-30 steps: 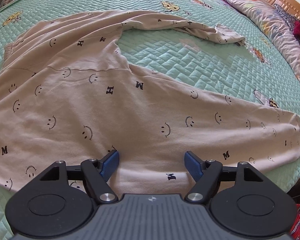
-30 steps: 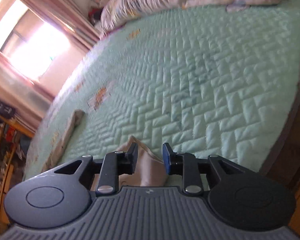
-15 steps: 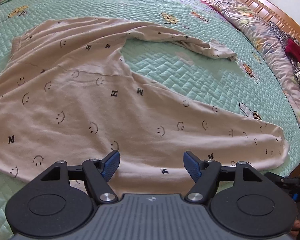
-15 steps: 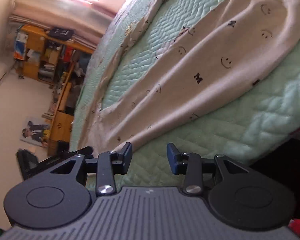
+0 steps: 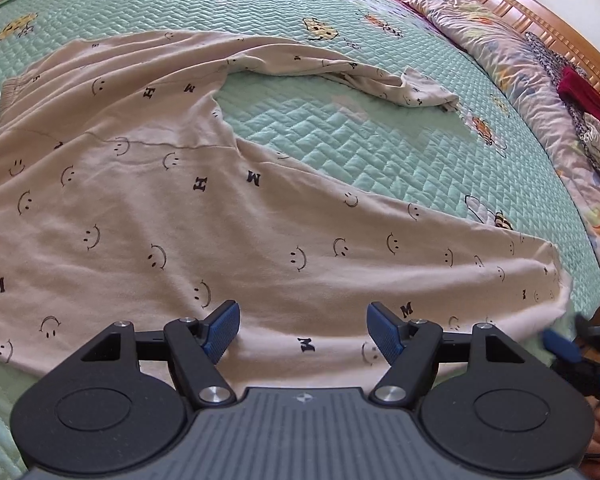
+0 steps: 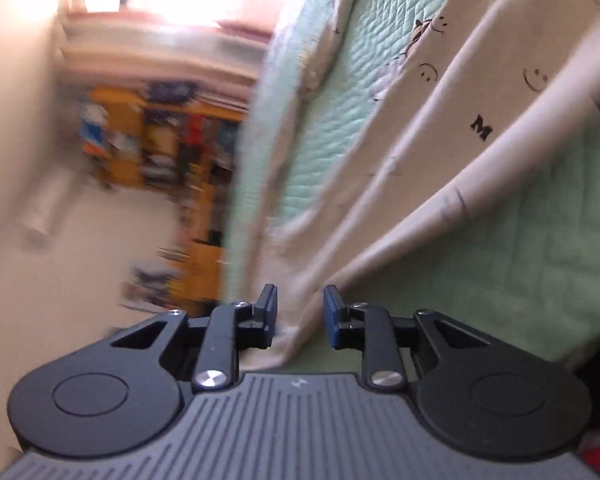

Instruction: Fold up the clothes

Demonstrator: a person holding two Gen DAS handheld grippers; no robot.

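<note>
Fabric of the trousers' leg now lies between the right gripper pads, jaws just narrowing, at the bed edge. Left gripper hovers wide above the spread beige trousers, as before.

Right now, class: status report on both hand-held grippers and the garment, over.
Left hand-held gripper open above garment. Right hand-held gripper closing around its edge, not yet pinched. Nothing in the way.
</note>
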